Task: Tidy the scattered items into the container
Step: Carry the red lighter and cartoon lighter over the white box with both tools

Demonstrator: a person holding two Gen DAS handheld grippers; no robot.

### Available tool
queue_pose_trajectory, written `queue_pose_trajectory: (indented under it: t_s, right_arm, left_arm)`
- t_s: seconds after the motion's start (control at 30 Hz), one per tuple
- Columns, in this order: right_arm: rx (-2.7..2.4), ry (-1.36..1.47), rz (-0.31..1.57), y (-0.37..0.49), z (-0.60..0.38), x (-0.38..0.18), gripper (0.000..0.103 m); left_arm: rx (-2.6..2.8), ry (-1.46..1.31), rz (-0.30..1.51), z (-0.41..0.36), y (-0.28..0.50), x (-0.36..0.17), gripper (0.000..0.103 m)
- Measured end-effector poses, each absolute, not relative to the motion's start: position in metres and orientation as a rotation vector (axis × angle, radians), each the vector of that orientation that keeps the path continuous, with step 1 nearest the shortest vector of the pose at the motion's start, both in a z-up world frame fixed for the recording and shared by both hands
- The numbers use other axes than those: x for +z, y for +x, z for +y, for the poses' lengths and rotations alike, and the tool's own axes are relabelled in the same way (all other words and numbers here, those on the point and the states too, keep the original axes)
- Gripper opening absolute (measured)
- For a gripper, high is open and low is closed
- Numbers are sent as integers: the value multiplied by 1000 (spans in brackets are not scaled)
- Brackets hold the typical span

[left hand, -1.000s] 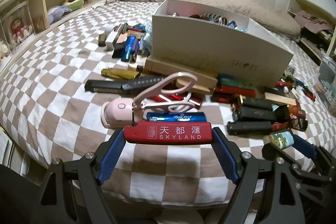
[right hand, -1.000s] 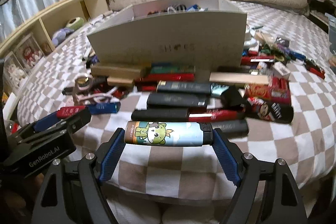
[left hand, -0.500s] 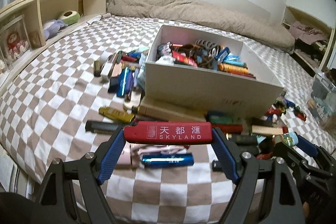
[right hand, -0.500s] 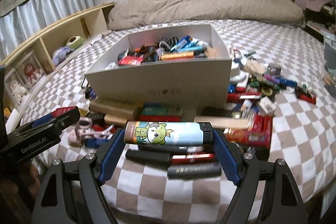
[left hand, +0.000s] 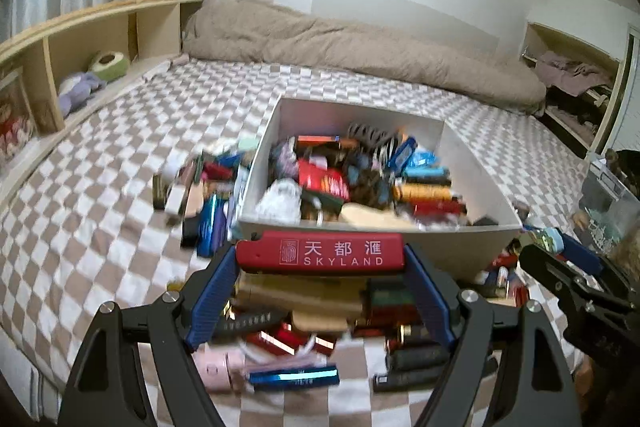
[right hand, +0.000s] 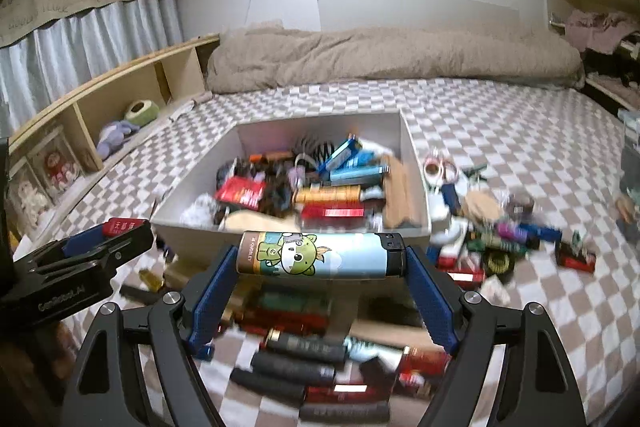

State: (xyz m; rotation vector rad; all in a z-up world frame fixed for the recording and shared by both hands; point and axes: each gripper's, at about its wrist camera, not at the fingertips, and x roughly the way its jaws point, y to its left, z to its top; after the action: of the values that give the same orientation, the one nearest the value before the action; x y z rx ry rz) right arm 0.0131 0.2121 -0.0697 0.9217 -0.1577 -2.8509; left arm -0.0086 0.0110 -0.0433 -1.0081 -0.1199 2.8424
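My left gripper [left hand: 320,255] is shut on a red lighter [left hand: 320,253] marked SKYLAND, held crosswise in the air just short of the white box's near wall. My right gripper [right hand: 322,257] is shut on a light-blue lighter [right hand: 316,255] with a green cartoon figure, also held crosswise before the box. The white box [left hand: 476,155] [right hand: 410,155] sits on the checkered bed and holds several lighters and small items. Several dark and red lighters [right hand: 308,367] lie scattered on the bed below both grippers. The left gripper also shows in the right wrist view [right hand: 108,231].
More small items lie left of the box [left hand: 204,195] and right of it [right hand: 496,231]. A beige duvet [left hand: 360,43] lies along the far side of the bed. A wooden shelf [left hand: 80,43] with toys runs along the left. The bed's front edge is directly below.
Both grippers have risen with their lighters and moved toward the box. The view now looks down into the box instead of at its front wall.
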Motion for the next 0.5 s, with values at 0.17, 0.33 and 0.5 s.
queue_pose_trajectory:
  t_s: [0.17, 0.33, 0.5]
  right_arm:
    - [-2862, 885, -132, -9, 217, -56, 83]
    - [-2874, 869, -105, -31, 221, -48, 83]
    - [-2864, 876, -148, -54, 228, -44, 83]
  left_arm:
    - [2841, -978, -116, 16, -26, -30, 82]
    - [2827, -971, -150, 22, -46, -20, 82]
    - [2820, -947, -159, 26, -66, -12, 82]
